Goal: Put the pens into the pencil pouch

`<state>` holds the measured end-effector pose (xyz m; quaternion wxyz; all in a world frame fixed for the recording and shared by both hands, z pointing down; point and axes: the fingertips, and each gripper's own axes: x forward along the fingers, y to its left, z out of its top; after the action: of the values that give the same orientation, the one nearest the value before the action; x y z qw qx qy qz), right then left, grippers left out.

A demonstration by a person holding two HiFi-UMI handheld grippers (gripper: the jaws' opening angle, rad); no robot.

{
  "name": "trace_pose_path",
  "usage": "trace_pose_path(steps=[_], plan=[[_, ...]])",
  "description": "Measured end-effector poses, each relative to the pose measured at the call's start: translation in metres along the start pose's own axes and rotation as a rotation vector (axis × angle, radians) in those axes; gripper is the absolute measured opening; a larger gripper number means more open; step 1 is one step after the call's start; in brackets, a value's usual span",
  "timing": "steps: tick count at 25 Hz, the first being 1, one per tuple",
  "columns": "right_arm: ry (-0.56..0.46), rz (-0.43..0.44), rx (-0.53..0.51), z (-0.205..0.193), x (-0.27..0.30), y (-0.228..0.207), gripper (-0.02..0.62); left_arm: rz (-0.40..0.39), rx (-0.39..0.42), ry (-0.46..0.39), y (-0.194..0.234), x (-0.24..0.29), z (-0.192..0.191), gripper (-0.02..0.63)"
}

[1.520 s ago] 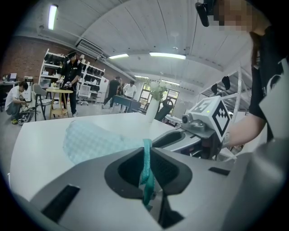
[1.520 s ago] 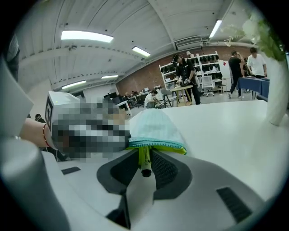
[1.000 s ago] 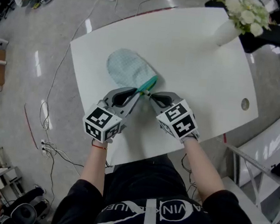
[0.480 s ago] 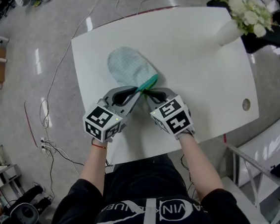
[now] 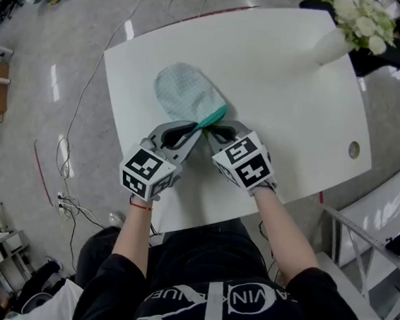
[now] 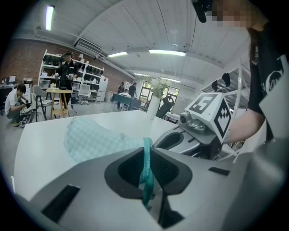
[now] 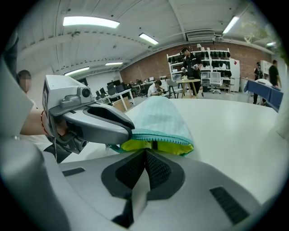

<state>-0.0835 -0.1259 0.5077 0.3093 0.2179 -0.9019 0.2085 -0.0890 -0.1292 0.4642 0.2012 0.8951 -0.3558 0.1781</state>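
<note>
A pale teal checked pencil pouch [image 5: 185,94] lies on the white table [image 5: 286,87], its mouth toward me. The left gripper [image 5: 202,129] is shut on the pouch's dark teal zipper edge [image 6: 145,155], which runs up between its jaws [image 6: 146,169]. The right gripper [image 5: 214,131] sits close beside it at the same end. Its jaws [image 7: 146,152] are shut, with the tips at a small dark zipper pull [image 7: 154,145] under the mouth's yellow lining [image 7: 135,145]. No pens show in any view.
A white vase of white flowers [image 5: 349,26] stands at the table's far right corner. A round cable hole [image 5: 354,149] lies near the right edge. Cables [image 5: 84,108] trail on the floor to the left. The table's near edge runs just under both grippers.
The right gripper has slid a little left along the pouch's mouth, closer to the left gripper. The left gripper and the pouch have stayed in place.
</note>
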Motion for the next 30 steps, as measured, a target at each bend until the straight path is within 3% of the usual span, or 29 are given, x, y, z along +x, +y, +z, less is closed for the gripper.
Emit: trace_pose_path(steps=[18,23,30], plan=[[-0.014,-0.031,0.087,-0.028,-0.034,-0.007,0.011,0.07,0.027,0.065,0.005,-0.005,-0.023,0.054],[-0.038,-0.041,0.094,-0.03,-0.042,-0.008,0.011,0.092,0.017,0.058,0.004,-0.009,-0.025,0.094],[-0.111,-0.051,0.093,-0.024,-0.059,-0.012,0.011,0.163,0.025,0.007,0.006,-0.025,-0.017,0.074]])
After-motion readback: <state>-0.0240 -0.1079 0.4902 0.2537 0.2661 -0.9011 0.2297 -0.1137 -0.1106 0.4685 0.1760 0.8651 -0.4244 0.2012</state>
